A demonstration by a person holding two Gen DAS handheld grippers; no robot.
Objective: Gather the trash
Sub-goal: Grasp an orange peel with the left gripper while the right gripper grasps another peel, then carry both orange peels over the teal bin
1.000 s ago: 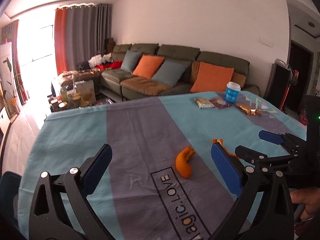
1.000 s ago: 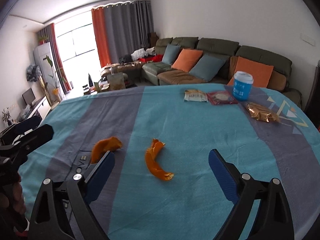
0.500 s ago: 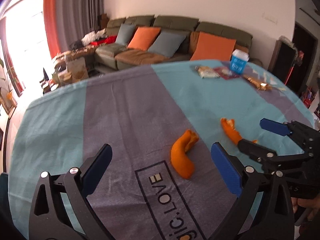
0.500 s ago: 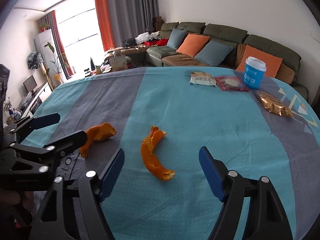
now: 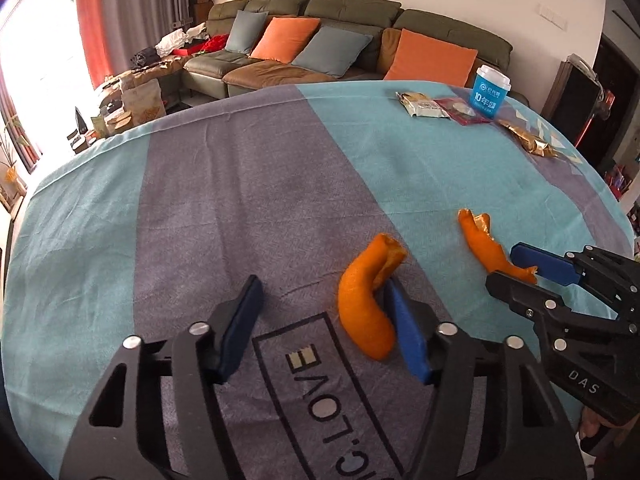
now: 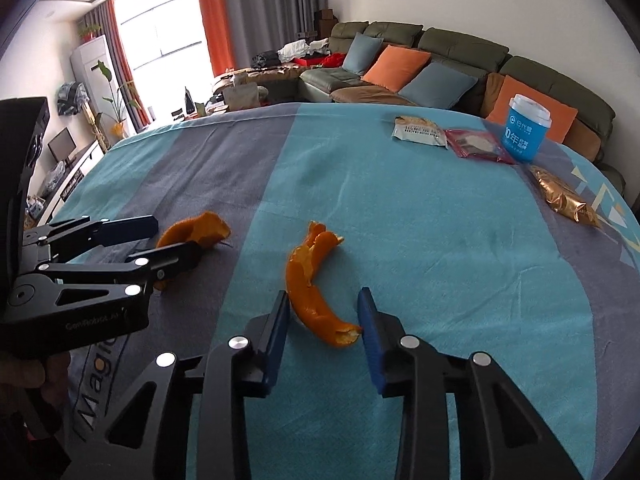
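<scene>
Two orange peels lie on the surface: left peel (image 5: 366, 312) between the closing left gripper (image 5: 324, 324) jaws, right peel (image 6: 316, 292) between the closing right gripper (image 6: 324, 332) jaws, neither clamped.

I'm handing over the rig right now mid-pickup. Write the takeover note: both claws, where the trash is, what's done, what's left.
Left claw: closing around the left orange peel; one pad against it, the other still clear. Not gripped.
Right claw: closing around the right orange peel; gaps remain on both sides. Not gripped.
Both peels lie on the tablecloth.
Far side: white wrapper, red packet, blue cup, gold wrapper.
Done: both claws lined up on the peels.
Left: finish the grasps, lift, then collect the far items. No bin in view.
</scene>
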